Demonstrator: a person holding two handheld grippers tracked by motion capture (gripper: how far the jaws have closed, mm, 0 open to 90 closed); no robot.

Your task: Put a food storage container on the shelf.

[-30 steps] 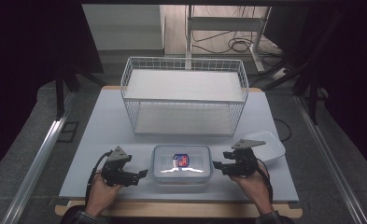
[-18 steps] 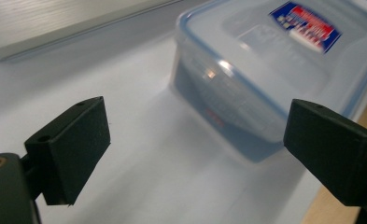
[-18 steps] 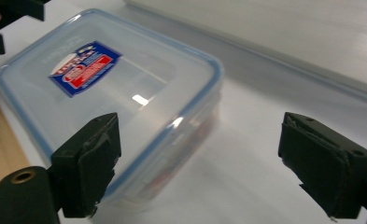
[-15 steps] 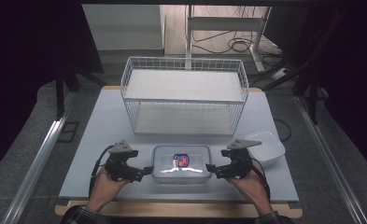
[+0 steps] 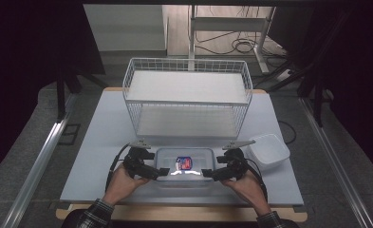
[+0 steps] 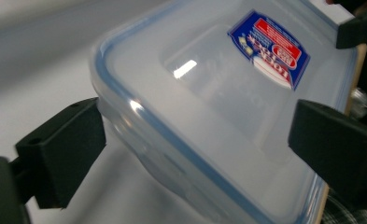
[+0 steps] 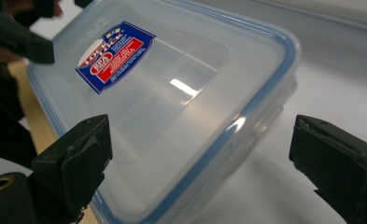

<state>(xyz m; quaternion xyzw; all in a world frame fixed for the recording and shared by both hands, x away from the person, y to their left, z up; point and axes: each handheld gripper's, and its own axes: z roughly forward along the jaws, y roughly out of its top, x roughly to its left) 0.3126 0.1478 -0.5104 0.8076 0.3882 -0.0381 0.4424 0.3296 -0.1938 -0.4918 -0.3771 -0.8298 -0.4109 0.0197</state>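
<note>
Lidded container (image 5: 184, 165) was set at the table's (image 5: 98, 137) near edge, wire basket (image 5: 186, 102) placed behind it, small tub (image 5: 268, 150) to its right, grippers flanking it.

The high view looks forward and down from above the person's side of the table (image 5: 79, 142), taking in the lidded box (image 5: 184, 164) from afar. Each gripper view sits very close to that box (image 6: 218, 107) (image 7: 172, 93), facing it from opposite ends; all three share its labelled lid.

Clear food container (image 5: 184, 166) with a blue-rimmed lid and a red-and-blue label (image 5: 184, 163) between black fingers (image 6: 62, 149); white wire basket (image 5: 186, 102); pale grey tabletop (image 5: 98, 142).
</note>
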